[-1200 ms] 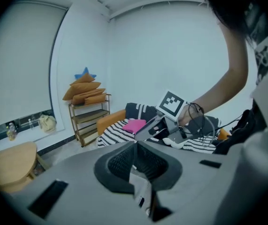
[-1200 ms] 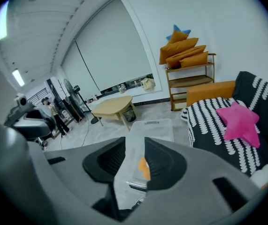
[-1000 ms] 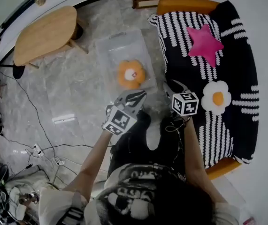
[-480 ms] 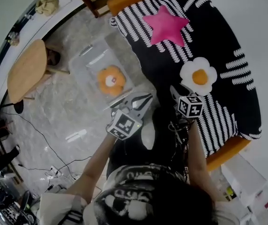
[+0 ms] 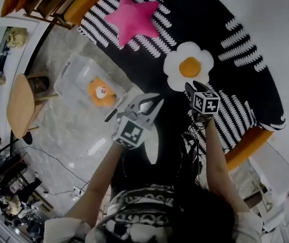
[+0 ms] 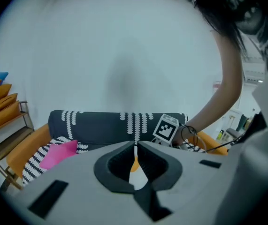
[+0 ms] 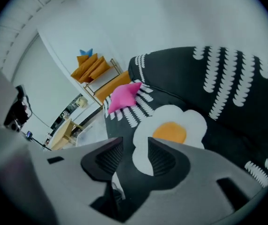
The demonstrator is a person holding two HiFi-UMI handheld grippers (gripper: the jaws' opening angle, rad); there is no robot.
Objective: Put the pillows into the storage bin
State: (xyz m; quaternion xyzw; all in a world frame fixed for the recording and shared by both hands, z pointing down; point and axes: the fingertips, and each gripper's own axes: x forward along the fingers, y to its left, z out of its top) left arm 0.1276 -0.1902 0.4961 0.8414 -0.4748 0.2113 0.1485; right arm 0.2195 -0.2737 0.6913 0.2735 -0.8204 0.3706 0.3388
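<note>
Two tongs | left tongs (image 6: 134, 148): closed, empty | right tongs (image 7: 134, 146): opening, empty, near flower pillow (image 7: 171, 125)

A sofa draped in a black cover with white leaf-like stripes (image 5: 245, 59) carries two cushions, lying apart. A pink star-shaped pillow (image 5: 132, 18) lies flat towards one end. A white flower-shaped pillow with an orange centre (image 5: 188, 66) lies flat nearer the middle. Beside the sofa, the grey marble-patterned tile floor (image 5: 78, 130) bears a clear plastic storage bin (image 5: 71, 80) standing upright close to the sofa's edge. An oval light-wood bench (image 5: 18, 105) stands just beyond the bin, and thin black cables (image 5: 58, 158) trail across the tiles.
</note>
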